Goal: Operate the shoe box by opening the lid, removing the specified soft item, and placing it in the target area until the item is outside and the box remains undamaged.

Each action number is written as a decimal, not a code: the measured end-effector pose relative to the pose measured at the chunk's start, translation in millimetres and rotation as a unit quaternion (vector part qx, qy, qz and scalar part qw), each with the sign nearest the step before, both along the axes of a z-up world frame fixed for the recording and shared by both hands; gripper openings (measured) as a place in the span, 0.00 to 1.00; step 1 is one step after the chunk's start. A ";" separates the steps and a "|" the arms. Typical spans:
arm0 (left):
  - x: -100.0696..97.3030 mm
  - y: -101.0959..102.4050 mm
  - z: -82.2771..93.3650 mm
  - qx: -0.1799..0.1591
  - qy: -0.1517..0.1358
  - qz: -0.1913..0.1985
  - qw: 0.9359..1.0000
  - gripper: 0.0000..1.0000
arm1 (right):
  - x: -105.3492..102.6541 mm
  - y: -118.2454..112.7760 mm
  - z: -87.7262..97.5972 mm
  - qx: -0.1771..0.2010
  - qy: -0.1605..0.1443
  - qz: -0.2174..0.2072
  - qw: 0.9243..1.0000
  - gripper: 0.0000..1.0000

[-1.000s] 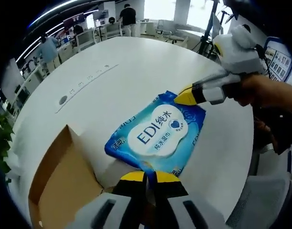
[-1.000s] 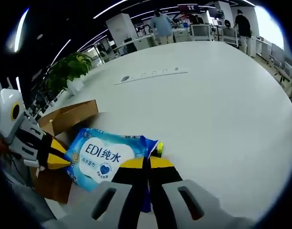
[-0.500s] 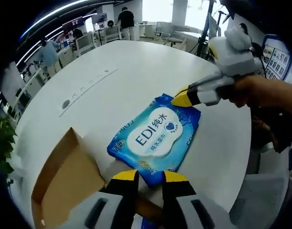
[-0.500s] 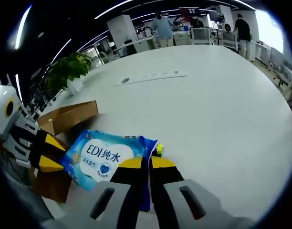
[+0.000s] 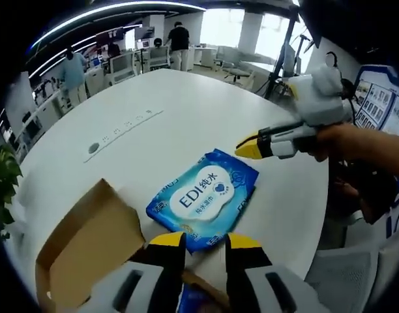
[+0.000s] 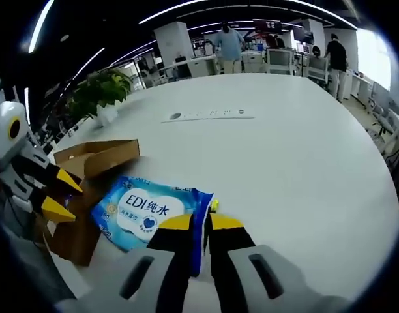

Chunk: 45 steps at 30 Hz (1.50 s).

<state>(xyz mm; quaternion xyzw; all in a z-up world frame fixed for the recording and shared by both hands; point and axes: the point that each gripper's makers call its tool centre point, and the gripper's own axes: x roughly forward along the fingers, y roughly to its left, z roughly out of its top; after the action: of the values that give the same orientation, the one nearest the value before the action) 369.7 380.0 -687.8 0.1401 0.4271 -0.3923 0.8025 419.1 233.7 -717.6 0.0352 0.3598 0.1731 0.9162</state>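
In the left gripper view, the left gripper [image 5: 204, 242] shows its two yellow-tipped jaws apart, with a clear gap between them and nothing held. Just beyond the tips lies the blue, flat, soft plastic pack of wet wipes [image 5: 203, 198], with a white label printed "EDI", flat on the round white table [image 5: 154, 137]. Its near edge is just past the jaw tips, apart from them. To the left of the pack stands the open brown cardboard shoe box [image 5: 88, 248], its flap raised and its inside facing the camera; the pack is outside it, just beside its right wall. Farther off, the right gripper [image 5: 248, 145] comes in from the right, held in a person's hand [image 5: 336, 140]; its yellow tips are nearly together and hover just above the pack's far corner, apart from it.

In the right gripper view, the right gripper [image 6: 201, 225] has its jaws almost closed, only a thin slit between them; the pack's edge [image 6: 150, 210] runs along that slit, and I cannot tell whether it is still pinched. The pack rests on the table [image 6: 284, 150], with the cardboard box [image 6: 95, 160] beside it to the left. The left gripper [image 6: 56, 194] enters from the left, jaws spread. A green potted plant [image 6: 98, 91] stands at the table's far side, and people stand among desks in the background.
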 end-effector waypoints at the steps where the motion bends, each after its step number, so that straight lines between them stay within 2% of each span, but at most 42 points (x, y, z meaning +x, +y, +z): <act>1: -1.3 1.4 1.1 -0.001 -0.001 -0.001 1.000 0.25 | -1.3 0.4 2.2 -0.001 -0.001 0.002 1.000 0.08; 14: -16.9 31.0 20.7 -0.027 -0.012 0.004 1.000 0.31 | -19.3 17.7 45.6 -0.031 -0.028 0.060 0.997 0.13; 25: -25.8 65.6 18.5 -0.025 -0.014 0.005 1.000 0.32 | -30.4 49.2 75.3 -0.048 -0.053 0.124 0.990 0.19; 32: -34.1 86.4 10.8 -0.013 -0.013 -0.013 1.000 0.33 | -38.5 72.6 75.3 -0.082 -0.057 0.184 0.978 0.20; 40: -41.4 113.9 2.6 0.004 -0.017 -0.033 0.999 0.33 | -47.0 108.4 76.8 -0.104 -0.067 0.254 0.959 0.23; 43: -42.0 123.9 -1.8 0.006 -0.014 -0.031 0.999 0.32 | -49.4 121.6 76.5 -0.112 -0.071 0.278 0.951 0.24; 45: -41.4 132.1 -4.7 0.006 -0.009 -0.015 1.000 0.32 | -50.5 130.5 75.7 -0.117 -0.075 0.293 0.946 0.24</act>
<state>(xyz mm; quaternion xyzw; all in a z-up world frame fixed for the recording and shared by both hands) 328.3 512.1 -692.5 0.1546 0.4199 -0.4003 0.7997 368.6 364.1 -642.0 -0.1924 0.3020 0.3923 0.8473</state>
